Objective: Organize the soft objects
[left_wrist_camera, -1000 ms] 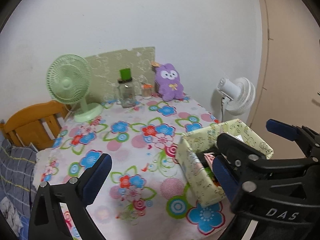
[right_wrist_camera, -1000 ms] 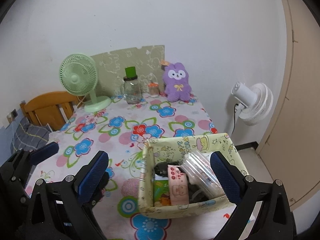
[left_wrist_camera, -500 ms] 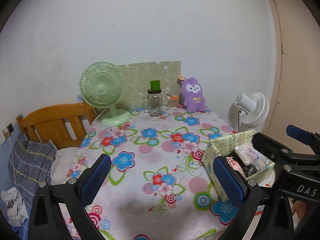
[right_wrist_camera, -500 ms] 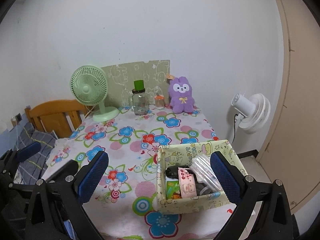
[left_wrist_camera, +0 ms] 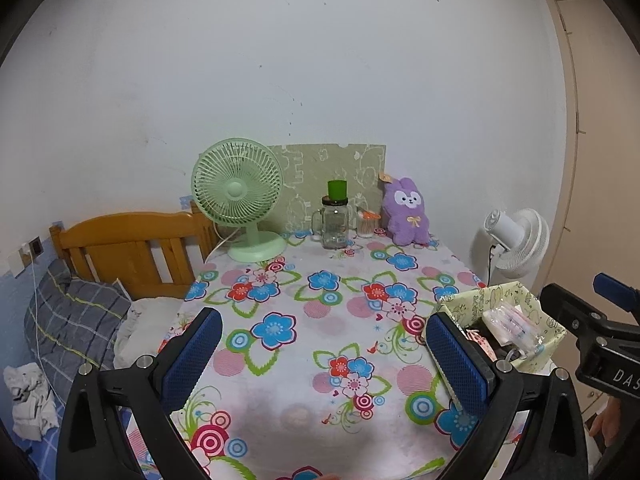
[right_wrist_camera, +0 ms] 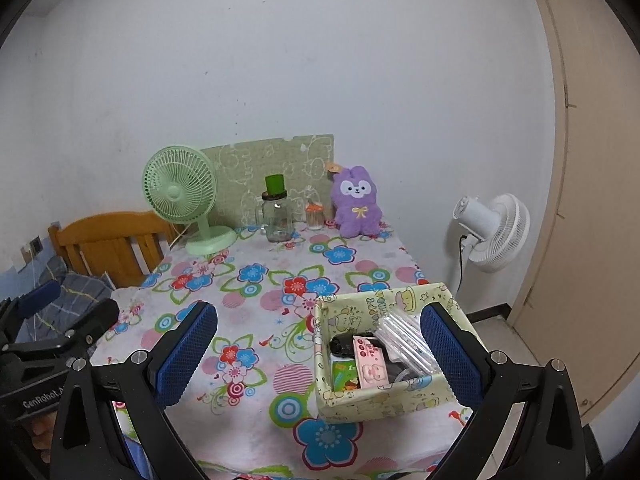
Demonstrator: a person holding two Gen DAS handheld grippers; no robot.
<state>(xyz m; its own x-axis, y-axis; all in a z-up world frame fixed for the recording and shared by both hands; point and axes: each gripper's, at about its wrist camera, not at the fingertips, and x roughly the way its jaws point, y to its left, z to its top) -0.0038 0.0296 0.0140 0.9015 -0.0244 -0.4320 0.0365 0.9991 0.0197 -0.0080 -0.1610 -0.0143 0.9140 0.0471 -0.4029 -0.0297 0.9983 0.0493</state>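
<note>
Left tongs (left_wrist_camera: pixel 324 354): wide open, nothing between the blue pads; held level, pointing forward.
Left tongs, other view (right_wrist_camera: pixel 52 320): seen at the left edge of the right wrist view, black frame with one blue tip up and to the left.
Right tongs (right_wrist_camera: pixel 320 352): wide open, nothing gripped; both pads (right_wrist_camera: pixel 188 354) upright and parallel.
Right tongs, other view (left_wrist_camera: pixel 592 320): seen at the right edge of the left wrist view, beside the left tongs.
Hand (left_wrist_camera: pixel 606 424): a bit of it shows under the right tongs' frame.
Other hand (right_wrist_camera: pixel 38 430): fingers partly seen under the left tongs' frame; grip unclear.
</note>
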